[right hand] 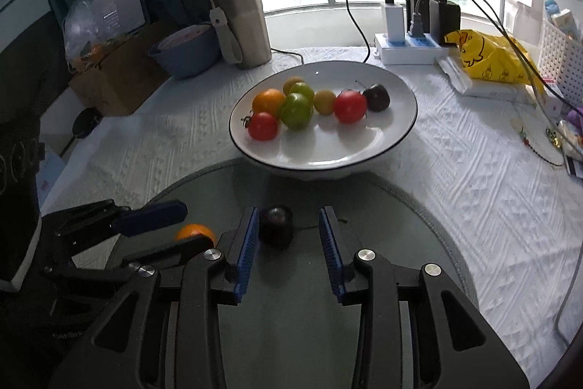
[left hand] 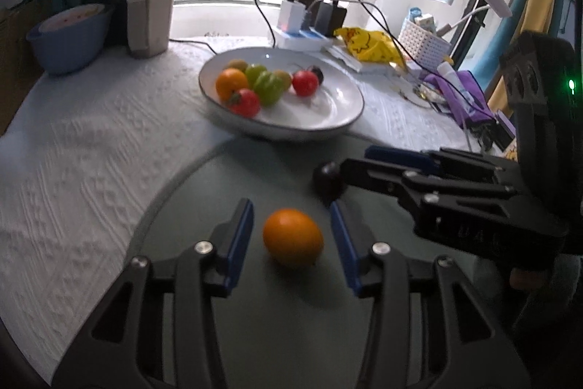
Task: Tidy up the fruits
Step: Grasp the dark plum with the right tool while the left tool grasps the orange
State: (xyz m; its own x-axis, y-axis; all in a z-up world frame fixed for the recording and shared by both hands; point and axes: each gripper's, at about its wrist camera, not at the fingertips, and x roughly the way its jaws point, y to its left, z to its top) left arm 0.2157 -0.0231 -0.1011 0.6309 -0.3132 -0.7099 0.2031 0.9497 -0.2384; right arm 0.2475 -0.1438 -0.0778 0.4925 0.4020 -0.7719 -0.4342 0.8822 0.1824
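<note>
Two grippers were over the grey-green mat (left hand: 226, 334), both angled down. L gripper (left hand: 291, 236): jaws apart, released; orange fruit (left hand: 293, 238) sat on the mat between the blue pads (left hand: 240, 236), clear gap on each side, no contact. R gripper (right hand: 289, 236): jaws apart w/ dark plum-like fruit (right hand: 277, 225) between the fingertips; it lay hard against the L-side ribbed pad (right hand: 247, 243), wide gap to the other pad, so not clamped; whether that one pad actually touched it, cannot tell. Seen from the L wrist cam, the R gripper came in from the right, dark fruit at its tips, just beyond the L gripper's right finger. Ahead of both sets of fingers, past the mat edge, stood the white plate (right hand: 382, 141) on a white textured cloth (left hand: 91, 152), holding approx. 8 small fruits: 2 red, 2 green, 1 orange, 2 yellowish, 1 dark. Beyond the plate: steel tumbler (right hand: 242, 24), blue bowl (right hand: 186, 53), power strip (right hand: 408, 50), yellow bag (right hand: 484, 61).
</note>
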